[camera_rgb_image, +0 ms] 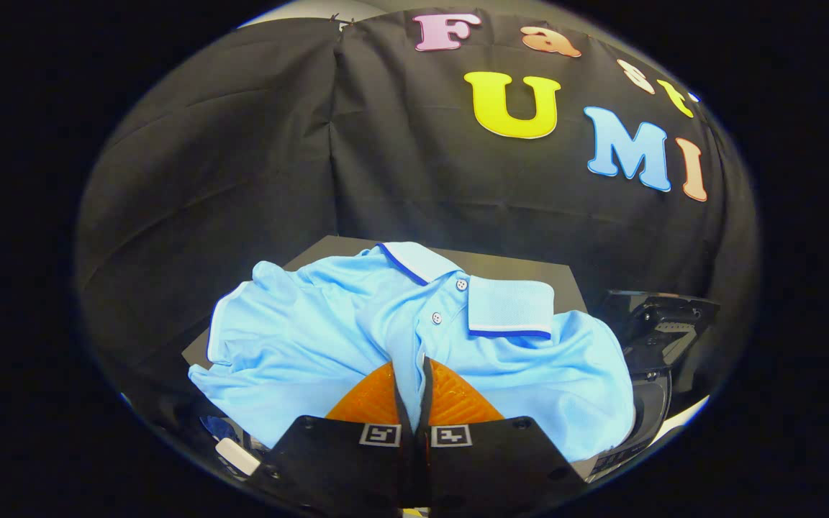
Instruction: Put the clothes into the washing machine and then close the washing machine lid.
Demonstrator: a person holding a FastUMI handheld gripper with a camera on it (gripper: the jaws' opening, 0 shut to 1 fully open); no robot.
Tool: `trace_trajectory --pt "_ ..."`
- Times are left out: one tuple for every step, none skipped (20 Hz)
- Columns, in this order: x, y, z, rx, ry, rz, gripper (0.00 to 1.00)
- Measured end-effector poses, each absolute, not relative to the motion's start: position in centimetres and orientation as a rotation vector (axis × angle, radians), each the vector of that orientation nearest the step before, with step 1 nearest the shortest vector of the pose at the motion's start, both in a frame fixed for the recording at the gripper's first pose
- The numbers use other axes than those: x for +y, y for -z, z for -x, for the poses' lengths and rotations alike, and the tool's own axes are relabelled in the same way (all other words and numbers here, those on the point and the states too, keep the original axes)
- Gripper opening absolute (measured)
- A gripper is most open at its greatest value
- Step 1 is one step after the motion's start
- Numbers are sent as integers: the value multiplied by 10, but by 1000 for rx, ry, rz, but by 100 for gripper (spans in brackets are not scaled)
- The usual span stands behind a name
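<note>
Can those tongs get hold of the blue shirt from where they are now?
Yes, apparently they already have: the tongs look closed on a fold of the light blue polo shirt, pinched between both fingers. Nothing stands between them and the cloth.

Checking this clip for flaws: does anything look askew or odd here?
Nothing looks damaged or spilled. The gripper has its jaws shut on the light blue polo shirt, which hangs rumpled, its collar flipped up unevenly.
</note>
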State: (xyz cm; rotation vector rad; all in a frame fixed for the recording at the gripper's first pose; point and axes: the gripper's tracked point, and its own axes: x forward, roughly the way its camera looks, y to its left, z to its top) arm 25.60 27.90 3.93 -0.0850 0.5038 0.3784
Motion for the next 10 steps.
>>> trace_trajectory --pt "278 -41 -256 503 -380 83 2" --pt "277 -42 -255 501 -383 80 1" --pt "277 -46 -255 492 -384 74 2" --pt "277 -51 -254 484 -387 71 1" --pt "277 -56 -253 477 -390 68 2" --pt "276 -61 -252 466 -391 66 1" --pt "275 -67 -252 458 -395 65 1" --pt "275 -73 -250 448 -399 59 1" --pt "274 -80 -249 438 -403 53 1" --pt "272 -87 -250 428 -408 50 1"
